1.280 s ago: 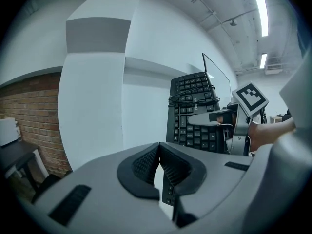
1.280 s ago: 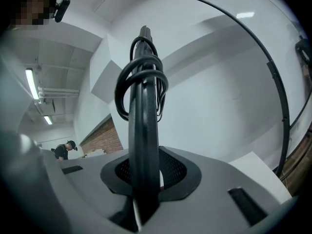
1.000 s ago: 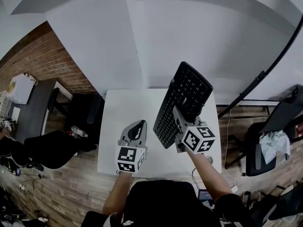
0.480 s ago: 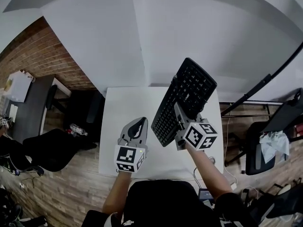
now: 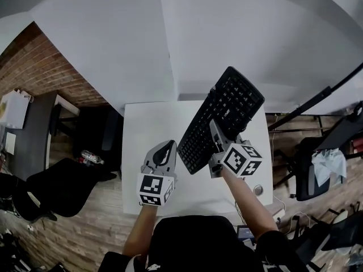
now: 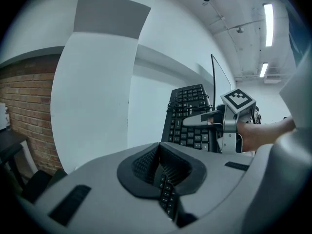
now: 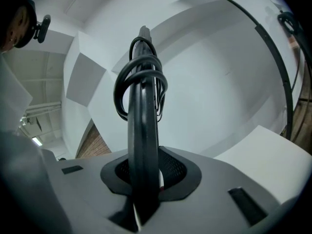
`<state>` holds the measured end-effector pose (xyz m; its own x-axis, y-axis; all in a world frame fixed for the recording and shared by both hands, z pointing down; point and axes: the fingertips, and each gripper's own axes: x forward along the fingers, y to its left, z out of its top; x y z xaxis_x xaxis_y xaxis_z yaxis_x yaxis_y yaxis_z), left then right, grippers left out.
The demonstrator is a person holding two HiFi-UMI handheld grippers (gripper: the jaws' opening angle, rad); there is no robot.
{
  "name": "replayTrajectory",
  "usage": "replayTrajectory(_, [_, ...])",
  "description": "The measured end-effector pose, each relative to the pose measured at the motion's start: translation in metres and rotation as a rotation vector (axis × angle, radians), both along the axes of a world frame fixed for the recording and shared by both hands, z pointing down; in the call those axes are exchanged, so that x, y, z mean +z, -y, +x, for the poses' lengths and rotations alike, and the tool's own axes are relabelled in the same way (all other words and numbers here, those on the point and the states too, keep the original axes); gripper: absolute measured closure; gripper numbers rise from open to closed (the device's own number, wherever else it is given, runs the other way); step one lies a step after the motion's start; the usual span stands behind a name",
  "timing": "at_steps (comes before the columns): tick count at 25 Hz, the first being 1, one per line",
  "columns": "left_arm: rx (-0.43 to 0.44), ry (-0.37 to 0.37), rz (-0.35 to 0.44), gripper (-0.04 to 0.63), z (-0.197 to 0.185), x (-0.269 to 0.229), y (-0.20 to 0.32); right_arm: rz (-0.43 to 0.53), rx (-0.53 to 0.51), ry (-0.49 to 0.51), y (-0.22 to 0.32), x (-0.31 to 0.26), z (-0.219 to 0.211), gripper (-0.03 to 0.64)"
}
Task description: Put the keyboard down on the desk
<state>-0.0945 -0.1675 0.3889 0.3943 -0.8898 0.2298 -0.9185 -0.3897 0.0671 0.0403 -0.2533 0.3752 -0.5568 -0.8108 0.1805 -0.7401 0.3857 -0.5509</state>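
A black keyboard (image 5: 221, 118) hangs tilted above the white desk (image 5: 144, 129), keys facing left, its far end raised toward the wall. My right gripper (image 5: 215, 134) is shut on its long right edge. In the right gripper view the keyboard (image 7: 144, 145) stands edge-on between the pads, with its coiled black cable (image 7: 139, 79) bundled on it. My left gripper (image 5: 164, 154) is shut and holds nothing, hovering over the desk's near left part. From the left gripper view the keyboard (image 6: 190, 118) and the right gripper (image 6: 202, 122) show to the right.
The small desk stands against a white wall. A black chair (image 5: 96, 132) is at its left, another chair (image 5: 317, 169) with a cloth at the right. A thin black pole (image 5: 317, 95) leans at the right. Brick wall and wooden floor lie to the left.
The keyboard and my right gripper have shifted slightly right and farther from me, the keyboard's far end swinging toward the wall. The left gripper has stayed put.
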Motion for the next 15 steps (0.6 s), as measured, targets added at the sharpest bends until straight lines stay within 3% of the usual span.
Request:
replayTrajectory(7, [0.036,-0.002,-0.056,0.581,-0.013,0.025,0.016,-0.063,0.062,0.05,0.027,0.025,-0.003,0.515])
replayTrajectory(15, [0.005,0.005,-0.12,0.581,-0.032,0.056,0.036,-0.127,0.166,0.158,0.054,0.054,-0.002,0.514])
